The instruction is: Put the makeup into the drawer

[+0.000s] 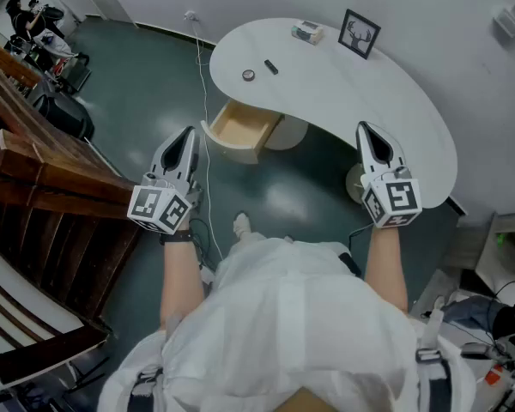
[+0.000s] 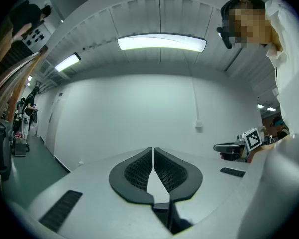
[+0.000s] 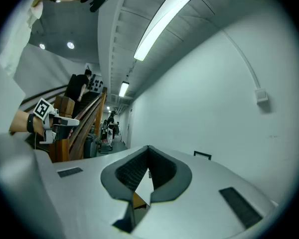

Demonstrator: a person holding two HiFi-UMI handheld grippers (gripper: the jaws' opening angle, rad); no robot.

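Left gripper [image 1: 187,134] and right gripper [image 1: 366,130]: jaws closed, empty, well short of the counter [image 1: 369,110]; drawer [image 1: 240,129] stands open, ready for the makeup [image 1: 248,75].

The left hand-held gripper [image 1: 189,132] and right hand-held gripper [image 1: 363,127] hang before the white table [image 1: 369,93], its wooden drawer [image 1: 240,129] open.

There is one white table [image 1: 360,101], and it has one open wooden drawer [image 1: 240,129]. On the table lie two small makeup pieces: one round piece [image 1: 248,75] and one dark stick [image 1: 271,67]. Near its far edge are one framed picture [image 1: 360,33] and one small box [image 1: 308,32] (what kind of box cannot be told). The grippers are two: one left gripper [image 1: 188,132] and one right gripper [image 1: 364,128].
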